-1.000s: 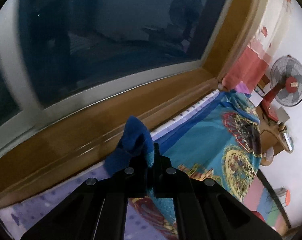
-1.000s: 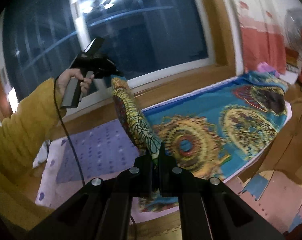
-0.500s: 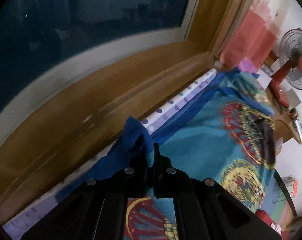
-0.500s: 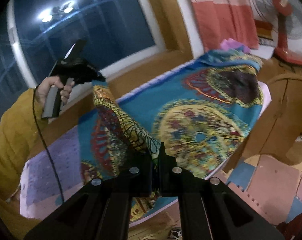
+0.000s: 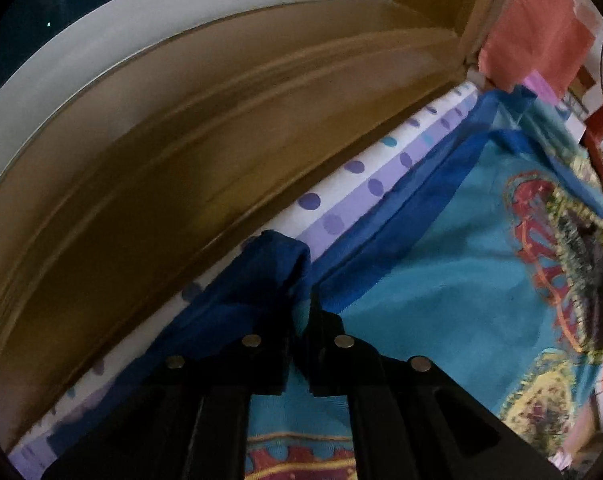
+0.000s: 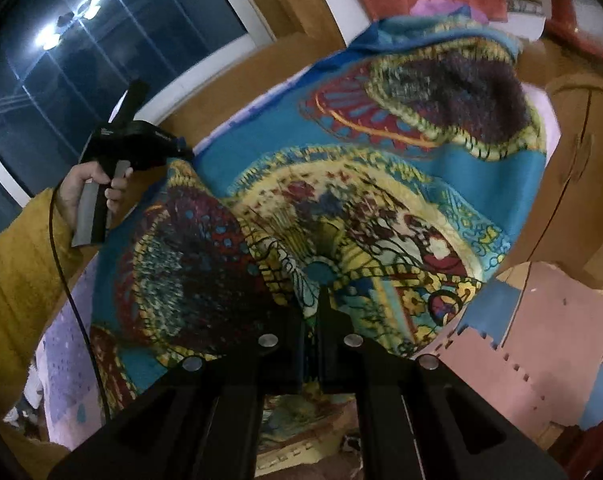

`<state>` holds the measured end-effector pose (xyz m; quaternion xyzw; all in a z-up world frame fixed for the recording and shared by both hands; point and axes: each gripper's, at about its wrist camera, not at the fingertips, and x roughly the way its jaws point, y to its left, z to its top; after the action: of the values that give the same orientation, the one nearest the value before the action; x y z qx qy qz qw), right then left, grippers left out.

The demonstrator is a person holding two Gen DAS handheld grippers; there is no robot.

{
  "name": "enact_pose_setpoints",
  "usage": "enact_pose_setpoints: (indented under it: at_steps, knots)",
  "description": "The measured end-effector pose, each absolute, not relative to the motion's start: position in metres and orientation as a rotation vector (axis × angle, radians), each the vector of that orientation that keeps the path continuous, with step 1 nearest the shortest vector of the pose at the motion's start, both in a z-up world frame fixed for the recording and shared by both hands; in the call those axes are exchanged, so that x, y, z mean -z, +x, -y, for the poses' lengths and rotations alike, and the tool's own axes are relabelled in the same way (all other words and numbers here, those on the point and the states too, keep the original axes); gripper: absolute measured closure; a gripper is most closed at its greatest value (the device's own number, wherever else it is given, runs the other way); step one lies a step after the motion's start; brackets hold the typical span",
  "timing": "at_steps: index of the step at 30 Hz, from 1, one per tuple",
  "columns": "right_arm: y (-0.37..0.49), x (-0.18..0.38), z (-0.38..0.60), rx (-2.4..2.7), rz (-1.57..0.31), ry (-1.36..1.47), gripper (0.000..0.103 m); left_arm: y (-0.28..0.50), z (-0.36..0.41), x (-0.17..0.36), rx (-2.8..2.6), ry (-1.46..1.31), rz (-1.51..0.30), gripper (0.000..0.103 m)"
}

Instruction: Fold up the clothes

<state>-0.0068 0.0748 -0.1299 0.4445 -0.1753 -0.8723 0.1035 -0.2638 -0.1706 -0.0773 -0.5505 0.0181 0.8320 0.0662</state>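
Both grippers have swung the cloth's [image 6: 441,184] lifted edge farther over its spread half. Right gripper [image 6: 310,312] pinches a patterned fold; left gripper [image 5: 301,316] clamps the dark blue hem, just beside the dotted sheet [image 5: 353,184]. Foam mats [image 6: 549,344] lie right; window sill [image 5: 221,128] beyond.

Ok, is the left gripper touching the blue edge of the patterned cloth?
Touching. The left wrist view shows the left gripper shut on the patterned cloth, its dark blue edge bunched between the fingers.
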Motion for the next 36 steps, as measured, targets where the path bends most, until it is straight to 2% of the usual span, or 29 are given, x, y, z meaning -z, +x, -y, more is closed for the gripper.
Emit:
enact_pose_setpoints:
  at_steps: [2,6,10,15,21,31,36]
  knots:
    - [-0.011,0.134,-0.078,2.562,0.505,1.332,0.100,-0.266,0.166,0.077,-2.511,-1.648,-0.092,0.090]
    - [-0.013,0.125,-0.087,2.604,0.468,1.339,0.095,-0.266,0.163,0.064,-2.499,-1.617,-0.089,0.090]
    - [-0.003,0.095,-0.099,2.697,0.333,1.256,0.095,-0.256,0.165,0.034,-2.512,-1.565,-0.098,0.087]
    - [0.004,0.066,-0.080,2.606,0.204,1.092,0.095,-0.234,0.177,0.010,-2.525,-1.487,0.006,0.083]
    - [-0.013,0.088,-0.040,2.377,0.086,1.091,0.094,-0.228,0.157,0.036,-2.466,-1.515,-0.028,0.083]
    - [-0.029,0.129,-0.084,2.421,0.201,1.229,0.095,-0.224,0.126,0.079,-2.394,-1.545,-0.086,0.083]
    - [-0.023,0.124,-0.091,2.506,0.144,1.209,0.095,-0.231,0.123,0.082,-2.422,-1.549,-0.081,0.083]
